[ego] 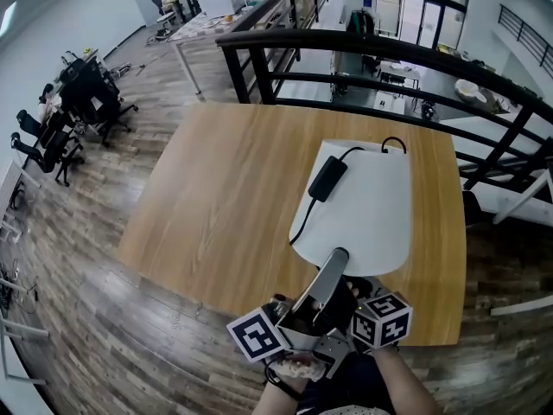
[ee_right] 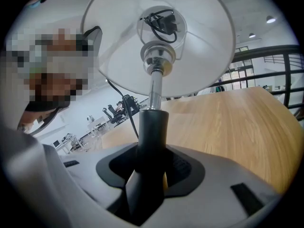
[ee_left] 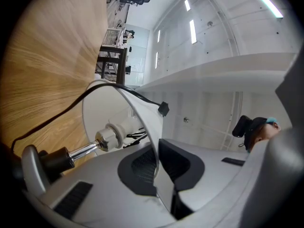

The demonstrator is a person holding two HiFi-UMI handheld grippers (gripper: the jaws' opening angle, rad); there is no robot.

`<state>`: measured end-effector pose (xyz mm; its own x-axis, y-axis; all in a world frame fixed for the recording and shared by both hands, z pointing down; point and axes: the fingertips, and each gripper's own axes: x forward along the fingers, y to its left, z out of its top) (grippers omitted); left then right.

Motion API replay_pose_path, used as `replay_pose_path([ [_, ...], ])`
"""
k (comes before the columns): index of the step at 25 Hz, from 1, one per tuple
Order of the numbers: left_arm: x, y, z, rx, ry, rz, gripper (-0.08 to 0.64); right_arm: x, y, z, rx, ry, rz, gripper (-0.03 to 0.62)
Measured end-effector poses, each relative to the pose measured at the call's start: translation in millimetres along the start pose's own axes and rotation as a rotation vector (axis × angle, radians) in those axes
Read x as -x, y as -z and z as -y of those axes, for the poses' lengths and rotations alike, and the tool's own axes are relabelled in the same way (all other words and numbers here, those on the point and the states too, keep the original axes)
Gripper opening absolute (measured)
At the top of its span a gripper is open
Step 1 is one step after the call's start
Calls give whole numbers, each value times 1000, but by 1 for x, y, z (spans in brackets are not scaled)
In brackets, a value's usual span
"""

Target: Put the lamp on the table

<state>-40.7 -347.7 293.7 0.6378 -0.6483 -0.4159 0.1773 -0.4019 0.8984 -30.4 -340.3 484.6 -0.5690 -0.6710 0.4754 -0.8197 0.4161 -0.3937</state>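
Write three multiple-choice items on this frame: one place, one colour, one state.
1. Where does the left gripper hold the lamp?
A. its bulb
B. the shade's rim
C. its foot

2. What colour is the shade?
A. red
B. green
C. white

3. The right gripper is:
A. shut on the lamp's stem
B. open and empty
C. out of view

Answers:
1 B, the thin rim sits pinched in its jaws.
2 C, it is white in every view.
3 A, the black stem is clamped between its jaws.
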Motion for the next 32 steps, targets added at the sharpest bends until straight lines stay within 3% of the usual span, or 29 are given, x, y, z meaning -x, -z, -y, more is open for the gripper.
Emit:
replay_pose_path([
  [15, -20, -25, -13, 3, -10, -2, 26, -26, -21, 12, 7, 1, -14, 170],
  [32, -78, -44, -49, -6, -16, 15, 29, -58, -61, 69, 39, -13, -36, 170],
])
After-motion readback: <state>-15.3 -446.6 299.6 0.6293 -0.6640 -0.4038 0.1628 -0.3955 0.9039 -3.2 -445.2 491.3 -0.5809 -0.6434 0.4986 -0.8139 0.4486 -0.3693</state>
